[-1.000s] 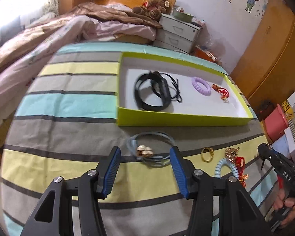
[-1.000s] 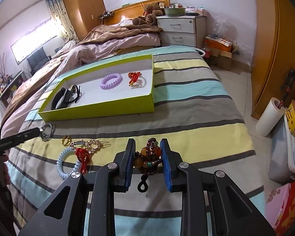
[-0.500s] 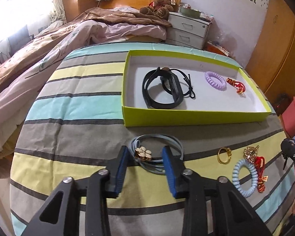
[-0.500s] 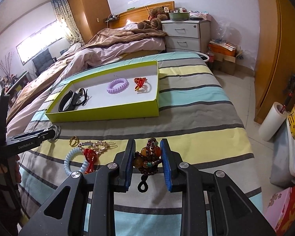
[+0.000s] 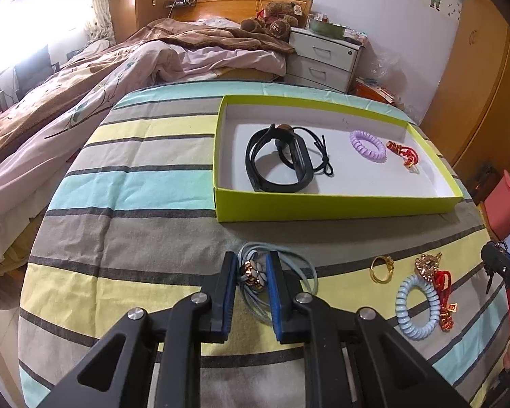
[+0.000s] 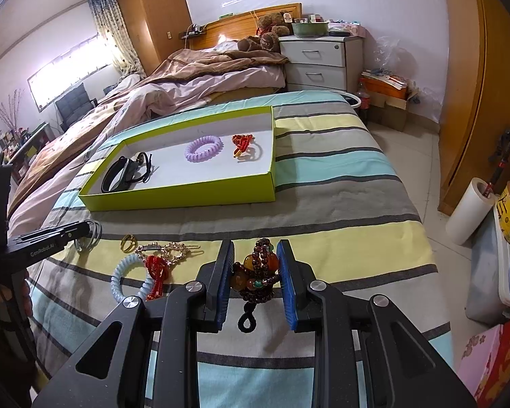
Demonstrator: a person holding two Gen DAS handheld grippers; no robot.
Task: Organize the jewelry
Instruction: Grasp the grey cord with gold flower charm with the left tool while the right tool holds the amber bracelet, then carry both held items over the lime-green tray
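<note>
Now the left gripper (image 5: 251, 273) has just been closing, its fingers narrow on the flower charm (image 5: 252, 273) of the grey-blue cord necklace (image 5: 289, 272) lying on the striped bed (image 5: 136, 183); right gripper (image 6: 255, 272) holds a bead bracelet (image 6: 255, 273) pinched between its fingers; green box (image 5: 323, 205) sits beyond, with a black band (image 5: 278, 163) and purple coil tie (image 5: 368, 141) inside.

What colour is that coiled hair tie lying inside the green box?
The coiled hair tie is pale purple, lilac. It shows best in the left wrist view.
</note>
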